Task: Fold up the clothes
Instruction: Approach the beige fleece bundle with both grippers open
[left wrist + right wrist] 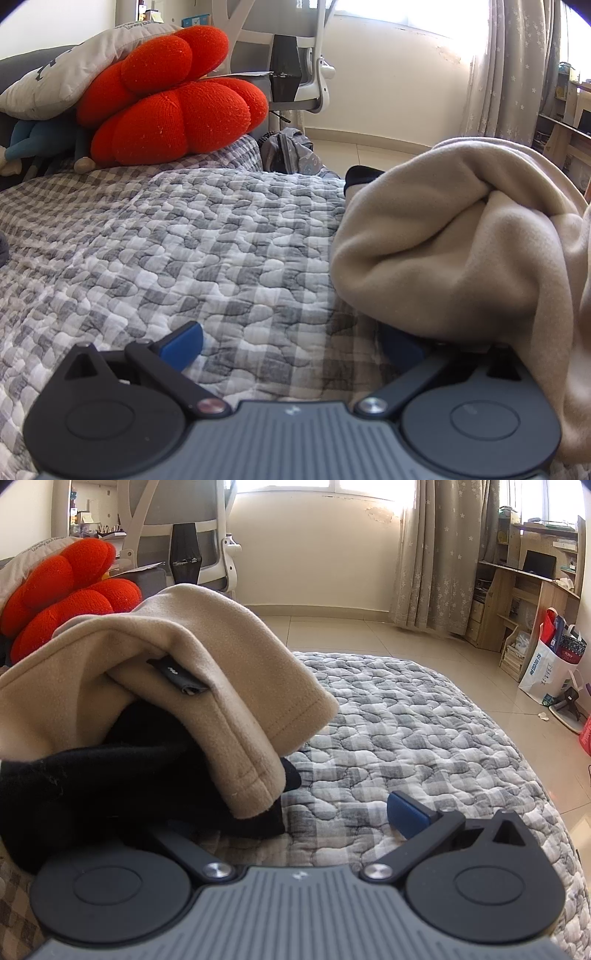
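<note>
The left claw (291, 345) is spread wide and grips nothing, though the beige fleece garment (461, 240) droops over its right finger; the right claw (295, 812) is spread too, its left finger buried under the same fleece and a black garment (92, 782), likely readying a fresh grip. Both clothes sit bunched on the checked quilt (166, 240) of the bed, unfolded, with red knot cushions (173, 107) beyond the fleece but clear of it

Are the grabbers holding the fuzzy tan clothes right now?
No. Both the left gripper and the right gripper are wide open. The beige fleece garment only drapes over one finger of each.
</note>
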The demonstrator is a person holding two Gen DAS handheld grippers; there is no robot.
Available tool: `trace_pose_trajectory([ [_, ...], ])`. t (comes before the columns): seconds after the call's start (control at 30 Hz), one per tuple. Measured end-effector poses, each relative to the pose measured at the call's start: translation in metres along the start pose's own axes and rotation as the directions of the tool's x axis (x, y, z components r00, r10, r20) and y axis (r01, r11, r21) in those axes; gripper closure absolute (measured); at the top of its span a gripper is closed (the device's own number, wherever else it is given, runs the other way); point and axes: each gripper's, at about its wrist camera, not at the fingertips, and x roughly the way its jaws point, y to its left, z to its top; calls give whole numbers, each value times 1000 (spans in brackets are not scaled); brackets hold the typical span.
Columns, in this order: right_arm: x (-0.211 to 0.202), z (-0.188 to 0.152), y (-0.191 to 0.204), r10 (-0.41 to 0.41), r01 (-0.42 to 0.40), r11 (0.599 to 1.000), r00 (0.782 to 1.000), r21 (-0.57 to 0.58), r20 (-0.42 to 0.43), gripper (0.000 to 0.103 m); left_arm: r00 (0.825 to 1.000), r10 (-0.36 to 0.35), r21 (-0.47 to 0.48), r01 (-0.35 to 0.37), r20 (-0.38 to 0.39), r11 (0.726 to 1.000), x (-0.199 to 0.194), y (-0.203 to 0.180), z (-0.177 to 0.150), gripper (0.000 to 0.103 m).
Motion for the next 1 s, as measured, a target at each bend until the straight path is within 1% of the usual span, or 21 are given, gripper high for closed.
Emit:
trace_pose_trajectory([
  [0.17, -1, -3, -1, 9, -9, 1000, 1000, -3, 11, 0, 1000, 0, 3, 0, 2, 1000, -2, -2, -2, 0],
  [0.27, -7, -6, 0, 66, -65, 998, 998, -19, 25, 1, 1000, -5, 3, 5, 6, 1000, -5, -3, -3, 0],
  [0.3, -11, -8, 1, 84, -82, 996, 996, -29, 44, 5, 1000, -7, 3, 7, 7, 1000, -6, -3, -4, 0],
  [0.33, -15, -10, 1, 100, -98, 994, 993, -36, 61, 12, 1000, -13, 1, 13, 13, 1000, -7, -2, -5, 0],
  [0.37, -18, -11, 1, 120, -118, 992, 990, -37, 70, 16, 1000, -21, -3, 21, 21, 1000, -10, -2, -6, 0],
  [0.43, -21, -14, 1, 147, -145, 989, 986, -27, 79, 34, 998, -55, -15, 55, 44, 998, -16, 1, -8, 0],
  [0.47, -23, -15, 0, 163, -161, 987, 983, -25, 86, 38, 996, -68, -23, 69, 52, 997, -18, 3, -9, 0],
  [0.53, -27, -16, -1, 192, -191, 981, 976, -22, 105, 56, 994, -86, -41, 88, 65, 995, -22, 7, -10, 0],
  [0.63, -33, -16, -10, 241, -247, 969, 959, 21, 151, 71, 990, -122, -71, 127, 73, 989, -28, 14, -13, 0],
  [0.7, -36, -15, -20, 288, -305, 950, 940, 69, 180, 73, 986, -150, -78, 155, 77, 985, -34, 20, -15, 0],
  [0.77, -33, -13, -31, 329, -353, 926, 928, 132, 174, 72, 981, -170, -54, 175, 88, 983, -42, 25, -17, 0],
  [0.83, -26, -10, -41, 363, -390, 897, 918, 210, 158, 64, 979, -170, -9, 172, 114, 985, -54, 28, -18, 0],
  [0.87, -23, -9, -46, 380, -407, 878, 913, 252, 150, 64, 978, -164, 13, 163, 130, 987, -60, 28, -16, 0],
  [0.93, -19, -10, -54, 411, -438, 842, 899, 315, 152, 62, 972, -167, 40, 163, 163, 986, -72, 28, -7, 0],
  [1.0, -18, -10, -59, 438, -466, 809, 884, 358, 161, 61, 964, -202, 55, 195, 171, 979, -80, 23, 7, 0],
])
